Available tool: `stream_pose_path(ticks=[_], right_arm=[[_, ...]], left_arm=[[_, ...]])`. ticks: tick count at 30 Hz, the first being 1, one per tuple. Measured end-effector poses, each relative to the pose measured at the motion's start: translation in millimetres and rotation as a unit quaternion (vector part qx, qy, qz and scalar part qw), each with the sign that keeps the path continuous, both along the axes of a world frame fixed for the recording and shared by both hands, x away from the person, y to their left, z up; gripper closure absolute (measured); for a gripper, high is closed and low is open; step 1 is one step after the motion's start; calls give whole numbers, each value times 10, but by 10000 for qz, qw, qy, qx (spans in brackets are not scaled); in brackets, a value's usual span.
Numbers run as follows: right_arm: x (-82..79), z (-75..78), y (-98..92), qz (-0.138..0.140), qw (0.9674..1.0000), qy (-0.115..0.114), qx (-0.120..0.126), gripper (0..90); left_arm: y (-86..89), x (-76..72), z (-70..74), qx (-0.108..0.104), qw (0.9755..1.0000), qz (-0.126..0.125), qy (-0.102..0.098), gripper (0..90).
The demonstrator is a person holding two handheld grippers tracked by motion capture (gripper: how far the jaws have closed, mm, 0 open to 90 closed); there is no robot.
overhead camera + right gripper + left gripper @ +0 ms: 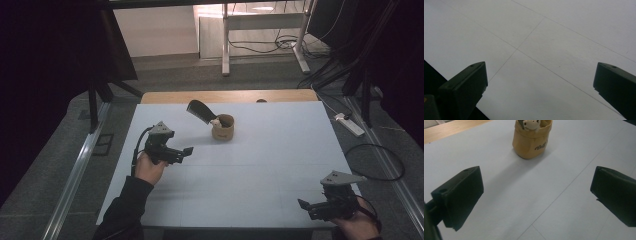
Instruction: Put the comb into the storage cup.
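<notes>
Print point(540, 145) on pouch point(532, 141), left-claw view

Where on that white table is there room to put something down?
Bare sheet spans from the left gripper across to the right gripper, and right of the tan pouch. The only busy spot is the pouch, with its dark cleaver-like tool.

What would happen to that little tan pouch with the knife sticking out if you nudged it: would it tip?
The tan pouch looks soft-sided, so it would probably dent rather than slide. The dark cleaver leans out well above its rim, which likely makes it top-heavy and apt to tip that way. It looks small and probably light.
</notes>
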State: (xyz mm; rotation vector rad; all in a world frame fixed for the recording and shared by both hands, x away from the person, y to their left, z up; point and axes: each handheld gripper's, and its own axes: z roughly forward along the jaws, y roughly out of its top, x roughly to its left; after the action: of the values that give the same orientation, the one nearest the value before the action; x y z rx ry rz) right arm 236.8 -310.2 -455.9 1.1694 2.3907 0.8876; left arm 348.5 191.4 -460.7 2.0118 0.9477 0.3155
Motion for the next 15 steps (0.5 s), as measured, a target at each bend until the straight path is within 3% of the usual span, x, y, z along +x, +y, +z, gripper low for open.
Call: stream_pose_path(ticks=[15], right_arm=[[1,-1,1,6,10000,6,-1,0]], left_arm=[[65,-290,1,-51,9999,45,133,0]])
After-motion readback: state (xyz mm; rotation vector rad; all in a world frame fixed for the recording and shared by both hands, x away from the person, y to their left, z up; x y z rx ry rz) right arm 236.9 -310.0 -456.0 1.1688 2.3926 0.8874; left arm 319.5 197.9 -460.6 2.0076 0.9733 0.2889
